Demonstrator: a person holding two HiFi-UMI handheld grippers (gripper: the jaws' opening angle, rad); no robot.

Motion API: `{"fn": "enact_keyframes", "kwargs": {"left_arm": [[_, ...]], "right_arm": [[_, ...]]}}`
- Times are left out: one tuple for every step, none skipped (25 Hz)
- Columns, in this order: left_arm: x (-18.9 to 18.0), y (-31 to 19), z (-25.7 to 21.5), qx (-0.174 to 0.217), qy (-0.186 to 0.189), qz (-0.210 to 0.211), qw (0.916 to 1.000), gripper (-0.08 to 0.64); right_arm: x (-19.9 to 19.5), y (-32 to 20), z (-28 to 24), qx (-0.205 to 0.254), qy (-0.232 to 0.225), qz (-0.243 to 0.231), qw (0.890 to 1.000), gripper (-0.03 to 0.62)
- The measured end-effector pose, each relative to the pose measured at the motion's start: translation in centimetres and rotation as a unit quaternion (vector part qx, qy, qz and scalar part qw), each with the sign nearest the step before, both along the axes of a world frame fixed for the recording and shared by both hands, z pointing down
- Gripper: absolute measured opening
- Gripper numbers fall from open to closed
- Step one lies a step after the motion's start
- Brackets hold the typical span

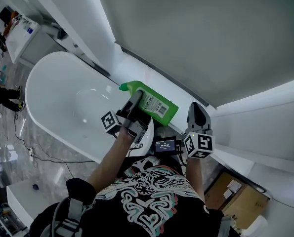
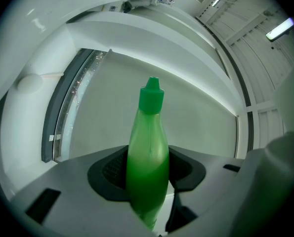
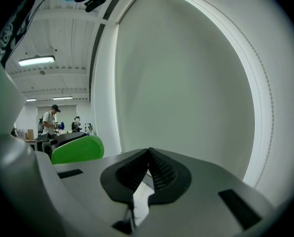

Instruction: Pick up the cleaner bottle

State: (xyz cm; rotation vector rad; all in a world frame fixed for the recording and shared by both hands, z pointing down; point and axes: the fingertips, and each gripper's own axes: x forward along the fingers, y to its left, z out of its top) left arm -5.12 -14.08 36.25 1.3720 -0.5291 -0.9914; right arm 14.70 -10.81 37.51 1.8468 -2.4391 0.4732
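1. The cleaner bottle (image 1: 155,106) lies between the jaws of the left gripper (image 1: 135,101), by the right end of the bathtub (image 1: 45,85).
2. The right gripper (image 1: 198,113) is right of the bottle (apart from it).
3. The wall (image 1: 211,33) stands behind them.

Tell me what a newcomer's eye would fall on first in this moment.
The bright green cleaner bottle stands out first. It is clamped by its body between the jaws of the left gripper, its cap pointing away along them. Below and to its left in the head view lies the big white bathtub, the largest shape in the scene. The right gripper is off to the bottle's right, jaws shut on nothing.
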Motion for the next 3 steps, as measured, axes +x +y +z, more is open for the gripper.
{"fn": "enact_keyframes", "kwargs": {"left_arm": [[0.02,-0.01,0.11,-0.001,-0.001,0.000,1.0000,0.195],[0.05,-0.01,0.23,-0.003,-0.001,0.001,1.0000,0.195],[0.09,-0.02,0.34,-0.004,-0.002,0.002,1.0000,0.195]], "right_arm": [[-0.10,-0.04,-0.01,0.000,0.000,-0.001,1.000,0.026],[-0.18,-0.09,-0.01,0.000,0.000,-0.002,1.000,0.026],[-0.26,-0.14,0.00,0.000,0.000,-0.004,1.000,0.026]]}}
